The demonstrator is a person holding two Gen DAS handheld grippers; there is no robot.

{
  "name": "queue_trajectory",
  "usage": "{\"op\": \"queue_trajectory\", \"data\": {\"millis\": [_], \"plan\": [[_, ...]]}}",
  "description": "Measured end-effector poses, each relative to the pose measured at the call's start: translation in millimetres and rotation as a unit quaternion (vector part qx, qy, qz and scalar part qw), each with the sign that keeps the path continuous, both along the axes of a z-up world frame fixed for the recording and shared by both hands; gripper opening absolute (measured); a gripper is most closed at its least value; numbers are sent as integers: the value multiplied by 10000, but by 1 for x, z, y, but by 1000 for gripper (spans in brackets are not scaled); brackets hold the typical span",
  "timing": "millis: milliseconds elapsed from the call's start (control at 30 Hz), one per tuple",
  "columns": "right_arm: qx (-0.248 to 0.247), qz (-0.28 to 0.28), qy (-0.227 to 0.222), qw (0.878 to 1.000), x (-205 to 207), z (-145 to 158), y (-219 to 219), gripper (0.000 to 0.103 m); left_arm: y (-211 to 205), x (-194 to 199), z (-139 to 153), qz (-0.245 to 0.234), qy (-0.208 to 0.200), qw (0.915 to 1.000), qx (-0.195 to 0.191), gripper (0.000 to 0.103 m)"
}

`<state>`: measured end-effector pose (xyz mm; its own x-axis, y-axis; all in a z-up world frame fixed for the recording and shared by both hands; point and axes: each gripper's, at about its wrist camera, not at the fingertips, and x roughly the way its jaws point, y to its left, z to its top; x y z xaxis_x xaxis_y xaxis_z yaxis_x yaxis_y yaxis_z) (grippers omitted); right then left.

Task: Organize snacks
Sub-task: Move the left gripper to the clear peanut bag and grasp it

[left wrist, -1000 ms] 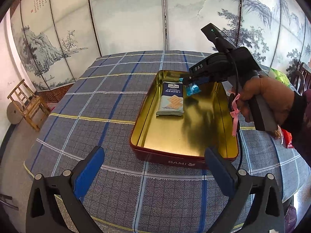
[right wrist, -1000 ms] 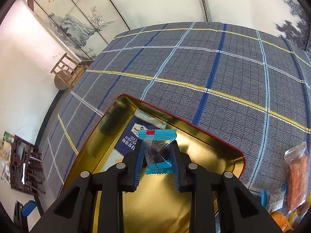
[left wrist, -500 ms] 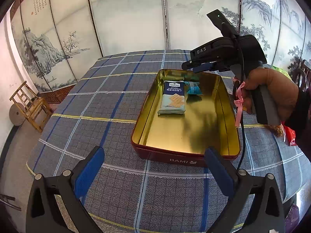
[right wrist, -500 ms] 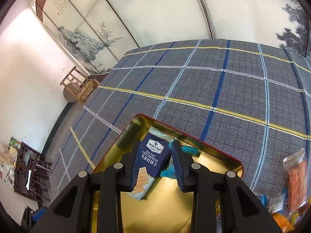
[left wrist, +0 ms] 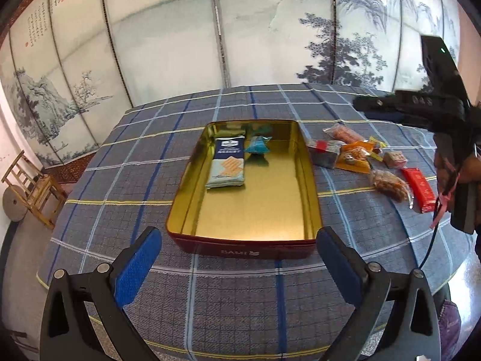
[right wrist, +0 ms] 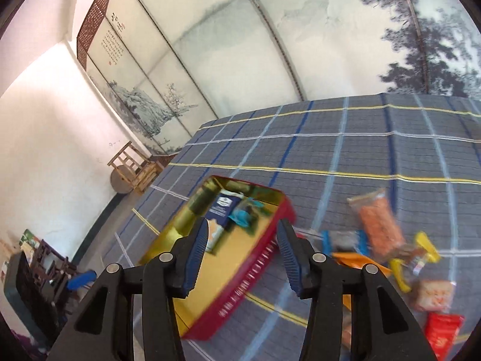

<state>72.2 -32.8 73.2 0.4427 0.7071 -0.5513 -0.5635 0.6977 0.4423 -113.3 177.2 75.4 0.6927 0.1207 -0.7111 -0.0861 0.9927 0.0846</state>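
Note:
A red tin with a gold inside (left wrist: 272,186) (right wrist: 240,285) stands on the plaid tablecloth. In it lie a blue cracker pack (left wrist: 227,162) (right wrist: 221,210) and a small teal snack (left wrist: 257,147) (right wrist: 242,215) at the far end. Several loose snack packs (left wrist: 354,156) (right wrist: 378,231) lie right of the tin. My left gripper (left wrist: 237,258) is open and empty, held before the tin's near wall. My right gripper (right wrist: 242,240) is open and empty, raised above the tin's right side; it also shows in the left wrist view (left wrist: 421,108).
A red pack (left wrist: 421,189) (right wrist: 442,334) and a brown snack bag (left wrist: 389,182) lie near the table's right edge. A wooden chair (left wrist: 33,186) (right wrist: 132,165) stands on the floor left of the table. A painted folding screen (left wrist: 210,30) runs behind.
My right gripper opened and left the teal snack in the tin beside the cracker pack. It then lifted and drew back to the right, above the loose snacks. The left gripper stayed open.

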Motion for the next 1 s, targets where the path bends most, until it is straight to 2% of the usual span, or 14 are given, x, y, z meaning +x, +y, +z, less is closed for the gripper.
{"op": "queue_trajectory", "data": {"millis": [100, 200, 267, 367, 467, 533, 567, 700, 900, 1000], "plan": [[-306, -556, -239, 9977, -26, -10, -71, 54, -16, 5, 5, -365, 95, 9988, -324, 102], [-616, -1160, -191, 9912, -40, -31, -140, 56, -36, 16, 9, -767, 281, 9926, -893, 102], [-891, -1565, -73, 9836, -46, -49, -179, 56, -52, 29, 8, -1034, 490, 9839, -1374, 102], [-995, -1949, 68, 9757, -46, -71, -222, 56, -76, 57, 0, -1239, 910, 9633, -2201, 102], [-864, -2084, 175, 9741, -43, -86, -247, 56, -100, 91, -14, -1011, 1204, 9516, -2641, 101], [-718, -2078, 210, 9753, -45, -91, -252, 56, -118, 116, -28, -863, 1569, 9407, -2882, 99], [-674, -2045, 200, 9763, -43, -92, -252, 56, -125, 127, -34, -769, 1694, 9375, -2942, 95], [-447, -1892, 84, 9809, -44, -90, -250, 58, -153, 161, -52, -391, 2049, 9362, -2828, 89], [164, -1860, 241, 9821, -46, -95, -265, 61, -187, 182, -68, 10, 2302, 9467, -2252, 87], [236, -1826, 170, 9827, -48, -93, -266, 61, -194, 186, -80, 226, 2397, 9475, -2106, 87]]}}
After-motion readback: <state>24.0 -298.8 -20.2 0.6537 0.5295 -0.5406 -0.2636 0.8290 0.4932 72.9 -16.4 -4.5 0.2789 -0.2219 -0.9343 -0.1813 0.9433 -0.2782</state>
